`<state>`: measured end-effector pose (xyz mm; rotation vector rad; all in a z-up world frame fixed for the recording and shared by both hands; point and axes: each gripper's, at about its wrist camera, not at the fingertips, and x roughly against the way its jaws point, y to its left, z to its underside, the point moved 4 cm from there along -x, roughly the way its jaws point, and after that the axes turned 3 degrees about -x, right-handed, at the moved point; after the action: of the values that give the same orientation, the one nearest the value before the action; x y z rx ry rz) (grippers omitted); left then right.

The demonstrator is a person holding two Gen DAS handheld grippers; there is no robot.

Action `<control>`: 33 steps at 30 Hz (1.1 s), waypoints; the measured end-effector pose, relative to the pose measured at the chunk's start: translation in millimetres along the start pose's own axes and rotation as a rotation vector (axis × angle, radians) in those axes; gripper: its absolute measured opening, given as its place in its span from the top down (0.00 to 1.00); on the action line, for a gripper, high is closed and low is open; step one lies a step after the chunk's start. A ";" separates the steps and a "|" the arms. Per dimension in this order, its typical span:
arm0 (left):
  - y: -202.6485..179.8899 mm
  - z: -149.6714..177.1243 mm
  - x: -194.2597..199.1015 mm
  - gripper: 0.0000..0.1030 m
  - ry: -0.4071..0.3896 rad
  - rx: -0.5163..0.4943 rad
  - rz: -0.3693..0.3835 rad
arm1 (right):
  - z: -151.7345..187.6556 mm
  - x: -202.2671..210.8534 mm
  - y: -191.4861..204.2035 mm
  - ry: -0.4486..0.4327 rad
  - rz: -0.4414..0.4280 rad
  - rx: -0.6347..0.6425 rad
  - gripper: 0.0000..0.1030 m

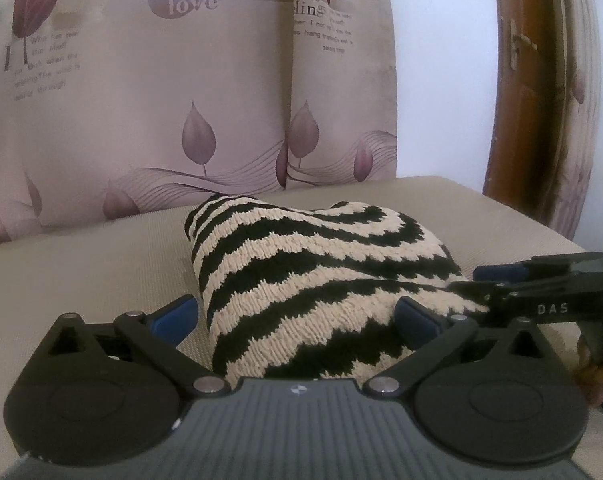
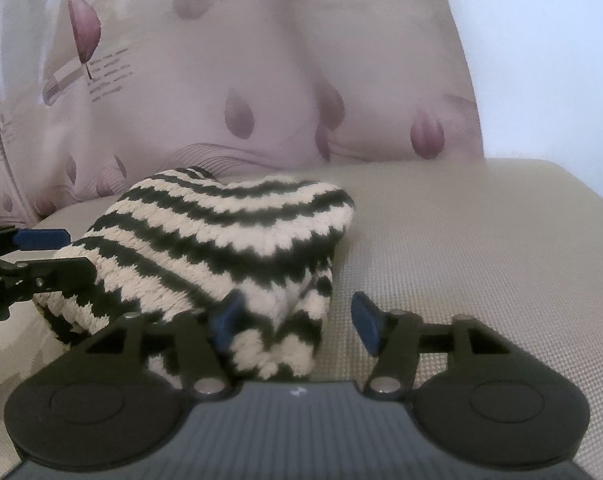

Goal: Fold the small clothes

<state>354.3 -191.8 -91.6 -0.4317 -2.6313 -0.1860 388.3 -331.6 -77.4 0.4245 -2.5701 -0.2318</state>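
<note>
A black-and-cream striped knitted garment (image 1: 313,276) lies bunched on a beige cushion (image 1: 81,276). My left gripper (image 1: 297,320) is open, its blue-padded fingers (image 1: 173,318) either side of the garment's near left end. My right gripper (image 2: 297,320) is open around the garment's near right corner (image 2: 237,248); its left finger (image 2: 226,320) presses into the knit, its right finger sits on bare cushion (image 2: 461,248). Each gripper shows in the other view: the right one in the left wrist view (image 1: 541,280), the left one in the right wrist view (image 2: 29,256).
Pale pink back cushions with leaf prints and lettering (image 1: 161,100) stand upright behind the garment. A brown wooden door frame (image 1: 517,92) and a white wall are at the right. The cushion's right edge (image 2: 589,196) drops off.
</note>
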 end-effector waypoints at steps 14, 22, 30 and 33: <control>2.8 -12.9 -7.2 0.00 -0.006 -0.068 -0.034 | -0.5 -3.2 -8.6 0.018 -0.010 -0.048 0.29; 20.0 -20.5 -18.2 0.00 0.028 -0.032 0.022 | -1.2 -8.4 -18.6 0.054 -0.047 -0.113 0.22; 46.9 -20.4 -39.7 0.00 0.081 0.078 0.128 | -1.3 -11.2 -24.2 0.077 -0.066 -0.148 0.17; 53.6 -19.2 -50.4 0.00 0.118 0.119 0.184 | -1.3 -13.7 -28.9 0.093 -0.076 -0.180 0.14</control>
<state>422.7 -158.8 -95.1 -0.5992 -2.4551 0.0050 407.5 -354.1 -89.8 0.4550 -2.4196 -0.4557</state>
